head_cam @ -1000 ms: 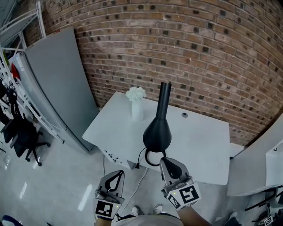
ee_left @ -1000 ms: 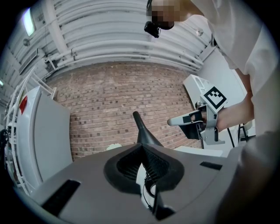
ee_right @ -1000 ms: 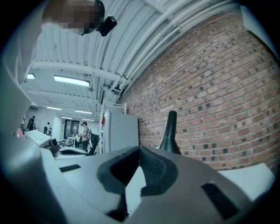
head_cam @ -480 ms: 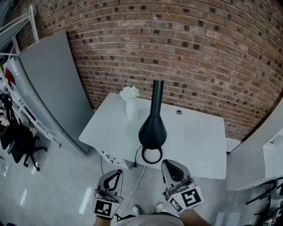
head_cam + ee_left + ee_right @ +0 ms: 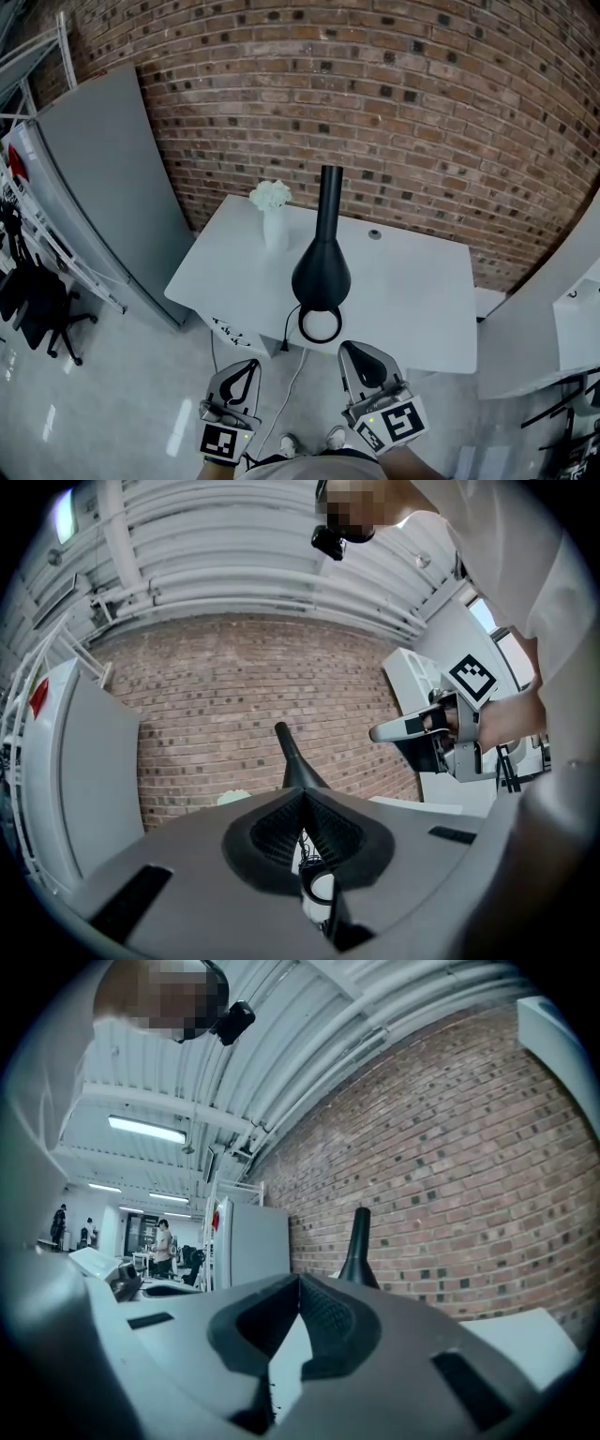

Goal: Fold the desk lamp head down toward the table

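- Two grippers sit low in the head view, short of the counter [image 5: 412,300]: the left gripper [image 5: 250,367] and the right gripper [image 5: 353,348]. Each has its jaws pressed together, holds nothing, and is apart from the lamp.
- Same view: the black desk lamp [image 5: 321,272] stands by the counter's near edge. Its long axis runs from a ring [image 5: 321,324] nearest the person, through a bulbous body, to a narrow stem whose tip points toward the brick wall [image 5: 422,112]. A cord [image 5: 286,330] leaves the ring toward the edge. A white vase of flowers [image 5: 273,220] stands left of the stem, not touching it. Whether the ring is base or head I cannot tell.
- Left gripper view: the jaws meet tip to tip with nothing between them. The lamp [image 5: 289,761] rises behind them, upright with a slight lean, narrow tip uppermost. Its lower part is hidden by the jaws. The right gripper shows at the right, held in a hand [image 5: 511,719].
- Right gripper view: the jaws are closed and empty. Only the lamp's stem and shoulder [image 5: 357,1246] clear them, tip up against the bricks.
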{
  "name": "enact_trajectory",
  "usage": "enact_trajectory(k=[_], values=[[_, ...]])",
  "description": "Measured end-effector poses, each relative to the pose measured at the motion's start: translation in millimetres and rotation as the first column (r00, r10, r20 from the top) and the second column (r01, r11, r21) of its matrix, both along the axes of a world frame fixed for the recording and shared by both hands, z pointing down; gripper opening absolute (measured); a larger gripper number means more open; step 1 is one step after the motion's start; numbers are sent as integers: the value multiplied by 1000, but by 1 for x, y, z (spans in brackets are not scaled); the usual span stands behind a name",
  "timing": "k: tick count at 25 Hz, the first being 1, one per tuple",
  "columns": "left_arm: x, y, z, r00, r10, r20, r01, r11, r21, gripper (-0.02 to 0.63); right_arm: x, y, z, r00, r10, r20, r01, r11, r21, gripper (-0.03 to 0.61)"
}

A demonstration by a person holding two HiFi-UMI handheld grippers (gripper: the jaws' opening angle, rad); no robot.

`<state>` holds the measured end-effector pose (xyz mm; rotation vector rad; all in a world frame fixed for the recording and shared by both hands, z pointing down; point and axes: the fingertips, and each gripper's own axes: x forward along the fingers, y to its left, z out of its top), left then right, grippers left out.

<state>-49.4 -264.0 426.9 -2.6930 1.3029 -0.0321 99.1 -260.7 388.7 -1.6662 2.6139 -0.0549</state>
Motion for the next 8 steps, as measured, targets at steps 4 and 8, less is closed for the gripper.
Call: enact_trajectory(k=[4,8], values=[[-3,5,1,1000,0,4,0,1000,-5,8,-6,5,3,1000,-8,0,8,1000,-4,17],[-8,8,-2,1000,-9,4,9,1000,-5,8,-12,9,-3,1000,-17,-2,17,1000,12,17]])
